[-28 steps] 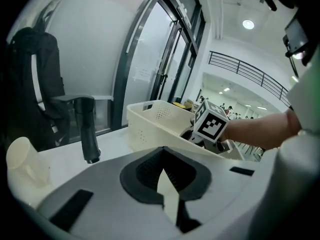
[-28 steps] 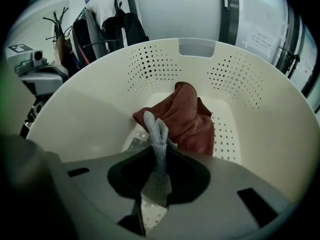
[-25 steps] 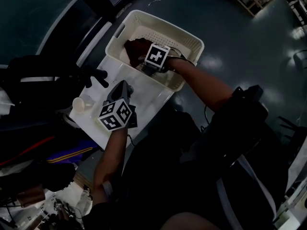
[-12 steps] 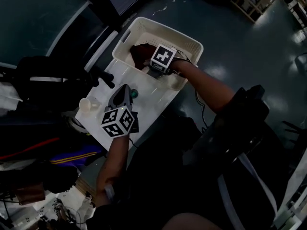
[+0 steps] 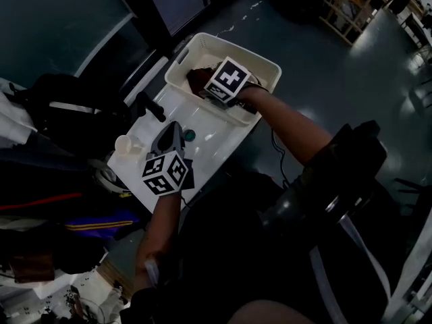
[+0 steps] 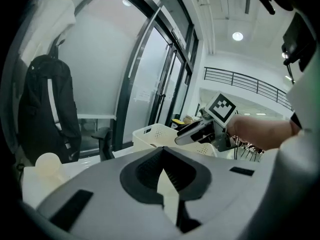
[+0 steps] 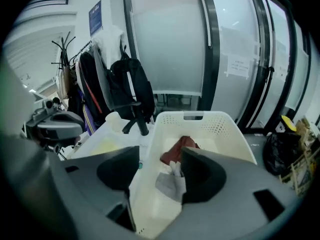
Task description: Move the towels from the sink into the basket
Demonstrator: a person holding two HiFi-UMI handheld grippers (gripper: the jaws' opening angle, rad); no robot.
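Basket on the right has a red towel at its far end and a grey towel nearer, just under the right gripper. Its jaws are opening, already wide, with nothing pinched between them. Sink shows bare white around the drain, so the job looks about done. Left gripper hovers over the sink, jaws together, empty.

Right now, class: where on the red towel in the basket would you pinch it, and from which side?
Probably the raised fold at its top, coming straight down from above. The red towel lies bunched on the floor of the basket, whose walls block a sideways approach, and a grey towel lies beside it.
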